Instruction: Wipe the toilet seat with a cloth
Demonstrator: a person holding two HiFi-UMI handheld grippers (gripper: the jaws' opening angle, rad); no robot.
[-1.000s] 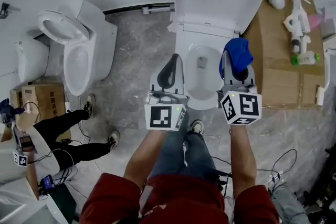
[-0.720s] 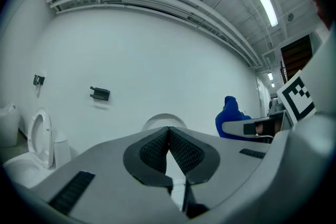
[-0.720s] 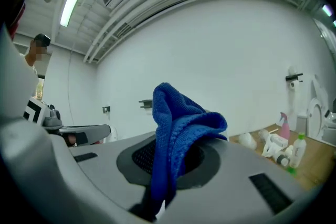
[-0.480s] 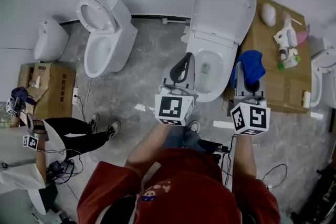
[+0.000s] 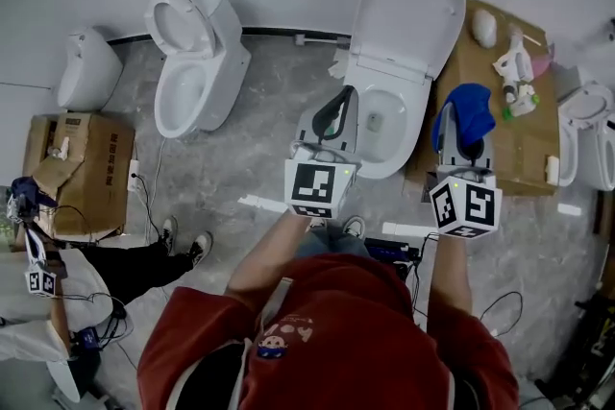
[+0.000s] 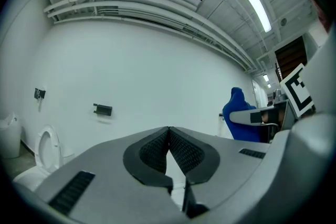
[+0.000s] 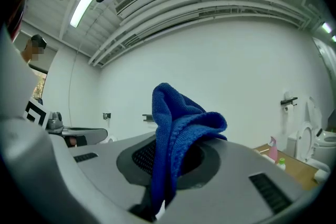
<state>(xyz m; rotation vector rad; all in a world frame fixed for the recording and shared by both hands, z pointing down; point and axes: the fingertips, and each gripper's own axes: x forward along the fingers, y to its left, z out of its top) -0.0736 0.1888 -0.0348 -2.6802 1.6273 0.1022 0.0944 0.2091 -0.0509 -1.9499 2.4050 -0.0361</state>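
Note:
A white toilet (image 5: 389, 125) stands against the wall with its lid (image 5: 408, 14) raised and its bowl open below. My left gripper (image 5: 333, 113) hangs over the bowl's left rim, jaws shut with nothing between them (image 6: 168, 136). My right gripper (image 5: 468, 134) is held to the right of the bowl, over the cardboard, and is shut on a blue cloth (image 5: 468, 115). The blue cloth (image 7: 178, 139) bunches up out of the jaws in the right gripper view. Both grippers point up toward the white wall, well above the seat.
A cardboard sheet (image 5: 500, 144) right of the toilet carries a spray bottle (image 5: 514, 72) and small items. A second toilet (image 5: 197, 72) and a third fixture (image 5: 86, 67) stand to the left. A cardboard box (image 5: 82, 173) and a seated person (image 5: 58, 288) are at lower left. Cables (image 5: 404, 254) lie by my feet.
The head view has pulled back and up, so the toilets look smaller and farther off. Both grippers kept their place side by side, the cloth still in the right one.

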